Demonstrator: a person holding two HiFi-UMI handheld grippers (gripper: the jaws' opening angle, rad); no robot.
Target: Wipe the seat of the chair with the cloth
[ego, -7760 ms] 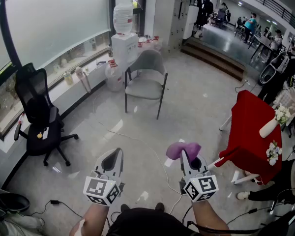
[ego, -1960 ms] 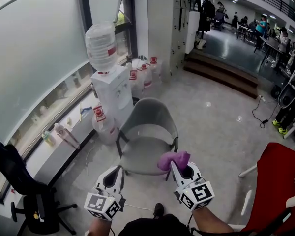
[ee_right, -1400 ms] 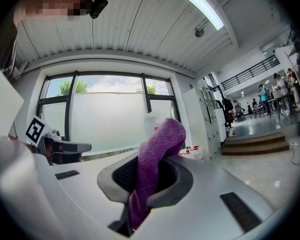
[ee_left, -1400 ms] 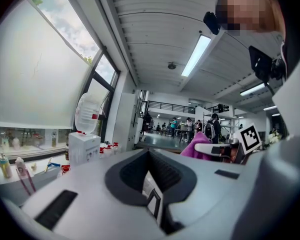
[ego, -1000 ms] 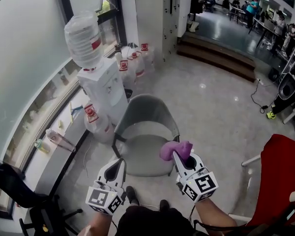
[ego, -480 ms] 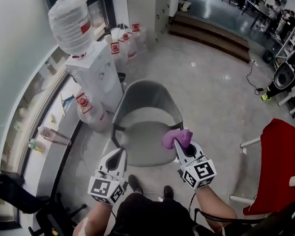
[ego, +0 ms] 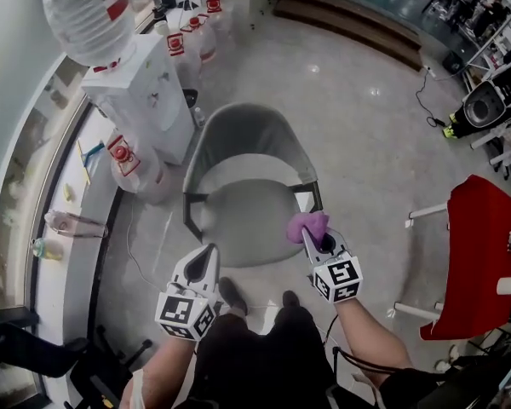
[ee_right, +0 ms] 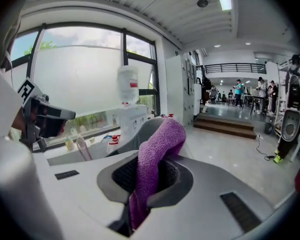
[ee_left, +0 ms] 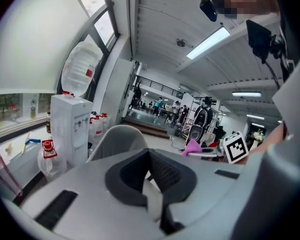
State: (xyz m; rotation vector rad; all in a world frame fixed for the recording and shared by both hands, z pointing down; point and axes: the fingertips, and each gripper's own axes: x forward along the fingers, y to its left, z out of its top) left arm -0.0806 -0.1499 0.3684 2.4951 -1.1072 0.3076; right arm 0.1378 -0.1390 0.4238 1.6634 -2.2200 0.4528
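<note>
A grey chair (ego: 245, 143) with dark legs stands just ahead of me, its seat (ego: 238, 224) bare. My right gripper (ego: 311, 235) is shut on a purple cloth (ego: 307, 225), held over the seat's right front edge. In the right gripper view the purple cloth (ee_right: 155, 159) sticks up from between the jaws, with the chair (ee_right: 147, 129) behind it. My left gripper (ego: 206, 261) hovers at the seat's front left, its jaws closed with nothing in them. The left gripper view shows the chair's back (ee_left: 119, 139) and the right gripper with the cloth (ee_left: 192, 147).
A white water dispenser (ego: 132, 100) with a big bottle stands left of the chair, with spare bottles (ego: 192, 37) behind it. A red-covered table (ego: 470, 254) is at the right. Steps (ego: 349, 24) rise at the back. My feet (ego: 255, 298) are at the chair's front.
I have walked up to the chair, which now lies right below me. Both grippers have come over the seat's front edge, the cloth still in the right one.
</note>
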